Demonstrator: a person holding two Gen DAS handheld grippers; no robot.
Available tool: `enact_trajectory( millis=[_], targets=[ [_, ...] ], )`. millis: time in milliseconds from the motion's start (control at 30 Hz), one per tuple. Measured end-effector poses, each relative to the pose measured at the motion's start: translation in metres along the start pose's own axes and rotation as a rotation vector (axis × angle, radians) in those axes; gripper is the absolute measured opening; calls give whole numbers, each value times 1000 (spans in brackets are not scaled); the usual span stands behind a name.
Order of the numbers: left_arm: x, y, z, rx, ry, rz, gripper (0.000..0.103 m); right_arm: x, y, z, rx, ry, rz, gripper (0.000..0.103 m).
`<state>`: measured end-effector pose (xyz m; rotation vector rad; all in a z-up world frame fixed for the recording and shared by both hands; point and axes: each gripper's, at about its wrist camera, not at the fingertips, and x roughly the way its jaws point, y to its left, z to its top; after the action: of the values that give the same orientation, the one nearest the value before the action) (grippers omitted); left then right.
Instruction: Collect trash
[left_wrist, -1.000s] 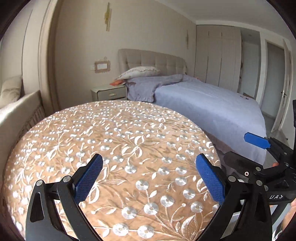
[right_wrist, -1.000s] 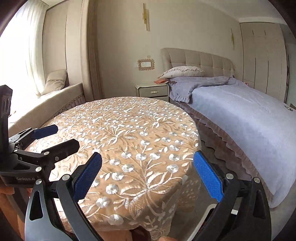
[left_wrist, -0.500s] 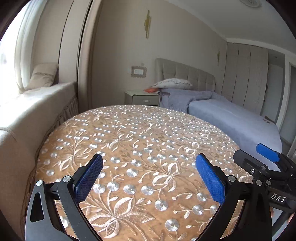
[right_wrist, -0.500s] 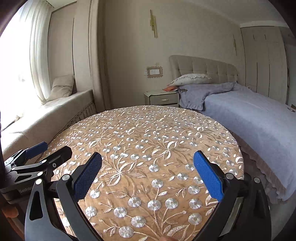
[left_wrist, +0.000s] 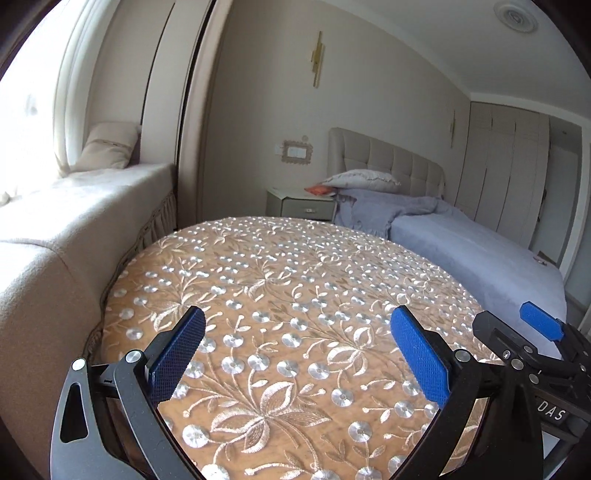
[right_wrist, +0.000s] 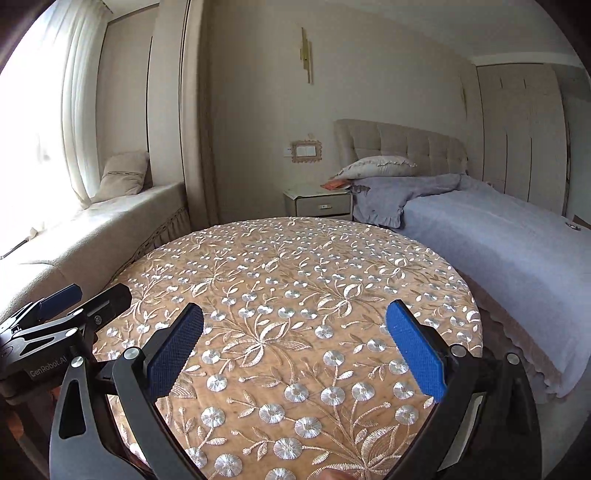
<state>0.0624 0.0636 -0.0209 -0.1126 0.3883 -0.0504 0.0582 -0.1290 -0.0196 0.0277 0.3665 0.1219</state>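
My left gripper (left_wrist: 295, 354) is open and empty, held above the near part of a round table (left_wrist: 295, 266) covered in a tan embroidered cloth. My right gripper (right_wrist: 295, 350) is also open and empty above the same table (right_wrist: 295, 258). Each gripper shows at the edge of the other's view: the right one in the left wrist view (left_wrist: 532, 343), the left one in the right wrist view (right_wrist: 70, 306). No trash shows on the table. An orange item (left_wrist: 318, 189) lies on the nightstand; it also shows in the right wrist view (right_wrist: 334, 184).
A cushioned window bench (left_wrist: 74, 221) runs along the left with a pillow (left_wrist: 109, 146). A bed (right_wrist: 498, 236) with a lilac cover stands right of the table, a nightstand (right_wrist: 317, 201) beyond it. Wardrobe doors (left_wrist: 517, 177) line the far right wall.
Both views have swung left and tilted up: the window bench has come into view and the bed has shifted right. Both grippers stay open over the table.
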Motion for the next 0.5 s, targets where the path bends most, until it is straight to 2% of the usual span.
enact_trajectory(
  millis=[500],
  targets=[
    [-8, -7, 3, 36, -25, 17, 98, -4, 7, -1, -2, -6, -4, 99]
  ],
)
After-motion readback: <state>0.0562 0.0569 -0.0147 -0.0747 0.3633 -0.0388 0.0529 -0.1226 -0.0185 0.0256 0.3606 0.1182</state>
